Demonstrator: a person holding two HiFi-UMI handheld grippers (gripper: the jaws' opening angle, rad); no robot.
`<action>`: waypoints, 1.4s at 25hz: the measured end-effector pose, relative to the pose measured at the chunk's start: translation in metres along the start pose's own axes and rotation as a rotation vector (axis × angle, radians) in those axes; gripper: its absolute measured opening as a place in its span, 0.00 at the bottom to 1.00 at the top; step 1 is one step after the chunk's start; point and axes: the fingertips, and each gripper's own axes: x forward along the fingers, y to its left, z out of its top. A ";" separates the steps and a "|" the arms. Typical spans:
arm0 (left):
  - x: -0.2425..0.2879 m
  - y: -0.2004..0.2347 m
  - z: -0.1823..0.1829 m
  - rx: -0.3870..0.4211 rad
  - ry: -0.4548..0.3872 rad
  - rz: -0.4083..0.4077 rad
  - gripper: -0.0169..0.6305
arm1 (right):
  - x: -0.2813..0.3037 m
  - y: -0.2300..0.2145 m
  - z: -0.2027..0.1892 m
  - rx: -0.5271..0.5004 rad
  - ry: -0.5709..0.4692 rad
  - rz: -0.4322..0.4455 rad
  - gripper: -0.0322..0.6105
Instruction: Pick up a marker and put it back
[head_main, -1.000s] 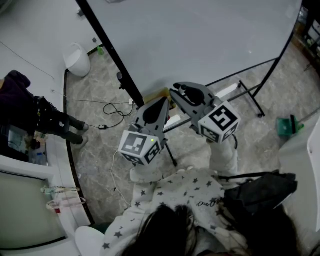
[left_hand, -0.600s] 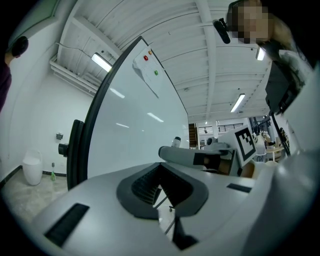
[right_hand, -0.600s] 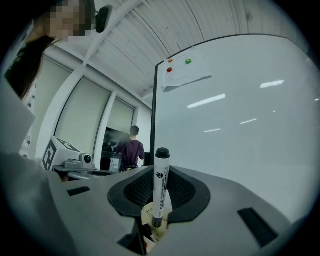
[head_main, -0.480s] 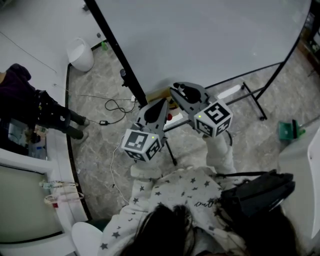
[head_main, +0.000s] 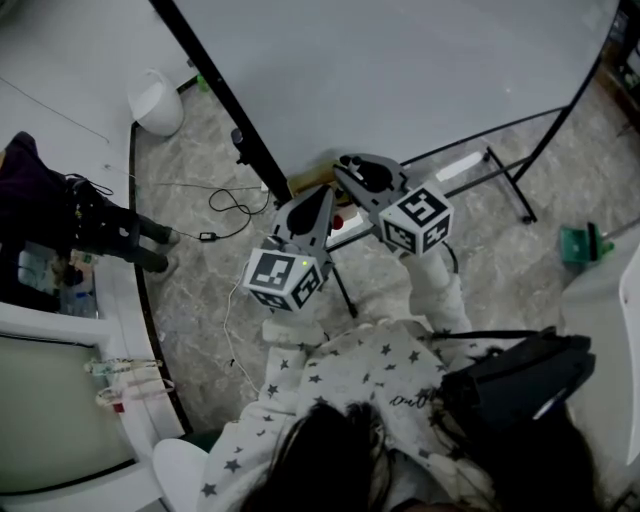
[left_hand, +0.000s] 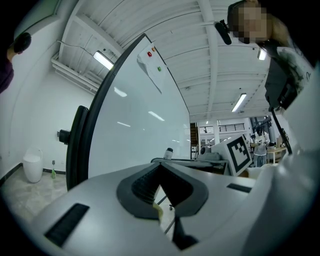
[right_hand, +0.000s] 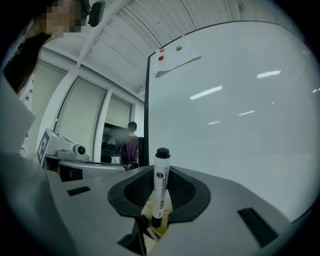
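The marker (right_hand: 160, 187), white with its black cap up, was clamped upright in the jaws of the right gripper (right_hand: 161, 172). From the head view it was too small to make out. The left gripper (head_main: 325, 195) had its jaws together, with nothing between them. A person in dark clothes (head_main: 70, 215) was cut off at nine o'clock. A whiteboard (head_main: 400, 70) stood at twelve o'clock above a grey marbled floor (head_main: 200, 290). A white bin (head_main: 157, 100) sat at ten o'clock.
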 end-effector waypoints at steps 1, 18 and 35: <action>0.000 0.000 -0.001 -0.001 0.001 0.000 0.03 | 0.001 0.000 -0.003 0.001 0.004 0.002 0.17; 0.002 0.002 -0.020 -0.020 0.018 -0.008 0.03 | 0.004 -0.013 -0.048 0.058 0.040 -0.007 0.17; 0.004 0.001 -0.043 -0.039 0.050 0.009 0.03 | 0.002 -0.012 -0.079 0.055 -0.004 0.000 0.17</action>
